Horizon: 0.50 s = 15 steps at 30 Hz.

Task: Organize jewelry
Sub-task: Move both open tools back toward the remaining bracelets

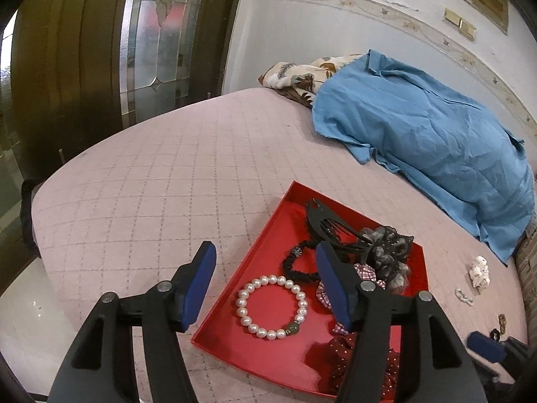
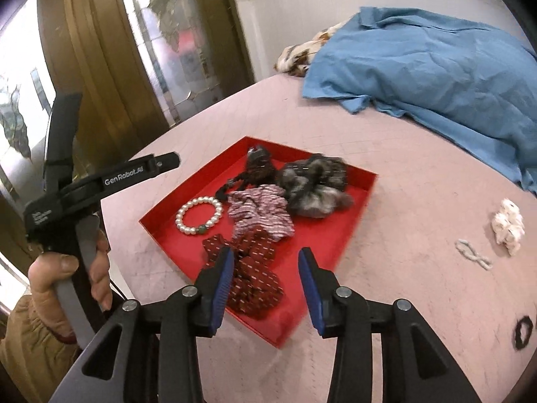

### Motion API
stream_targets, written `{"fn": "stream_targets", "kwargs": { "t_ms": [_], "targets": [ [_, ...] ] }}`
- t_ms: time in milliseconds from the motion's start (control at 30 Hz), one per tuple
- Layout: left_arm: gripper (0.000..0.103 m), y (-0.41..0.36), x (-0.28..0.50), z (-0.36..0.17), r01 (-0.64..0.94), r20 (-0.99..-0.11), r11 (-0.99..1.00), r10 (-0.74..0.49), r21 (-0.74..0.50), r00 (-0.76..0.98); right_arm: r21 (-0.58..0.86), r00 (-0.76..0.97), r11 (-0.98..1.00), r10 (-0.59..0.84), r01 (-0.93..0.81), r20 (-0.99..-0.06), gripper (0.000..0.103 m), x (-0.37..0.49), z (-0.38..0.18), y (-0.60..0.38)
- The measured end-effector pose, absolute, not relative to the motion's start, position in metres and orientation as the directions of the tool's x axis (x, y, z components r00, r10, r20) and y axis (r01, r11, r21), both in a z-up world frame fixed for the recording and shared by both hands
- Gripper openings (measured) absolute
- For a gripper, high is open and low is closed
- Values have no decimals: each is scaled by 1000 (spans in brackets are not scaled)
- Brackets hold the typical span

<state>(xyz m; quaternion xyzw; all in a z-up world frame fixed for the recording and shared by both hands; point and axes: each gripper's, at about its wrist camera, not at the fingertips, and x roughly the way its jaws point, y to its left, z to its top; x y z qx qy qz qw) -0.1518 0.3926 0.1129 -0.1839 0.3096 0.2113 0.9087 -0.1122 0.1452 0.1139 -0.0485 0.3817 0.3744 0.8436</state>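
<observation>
Right wrist view: right gripper (image 2: 265, 282) parted and empty over red tray (image 2: 335, 235), dotted scrunchie (image 2: 255, 278) apparently just deposited; white scrunchie (image 2: 508, 226) at three o'clock outstanding.

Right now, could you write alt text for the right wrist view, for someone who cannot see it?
A red tray on a pink quilted bed holds a pearl bracelet and several scrunchies, seen past the open, empty right gripper. More hair ties lie loose on the bed at right. At left, a hand holds the left gripper.
</observation>
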Motion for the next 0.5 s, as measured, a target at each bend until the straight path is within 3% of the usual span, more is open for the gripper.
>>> {"fn": "stream_targets", "kwargs": {
  "t_ms": [500],
  "targets": [
    [64,387,-162,115,-521,-618,832,312,-188,721,211,528,866,452,-453,-719,51,-103,101,16]
  ]
}}
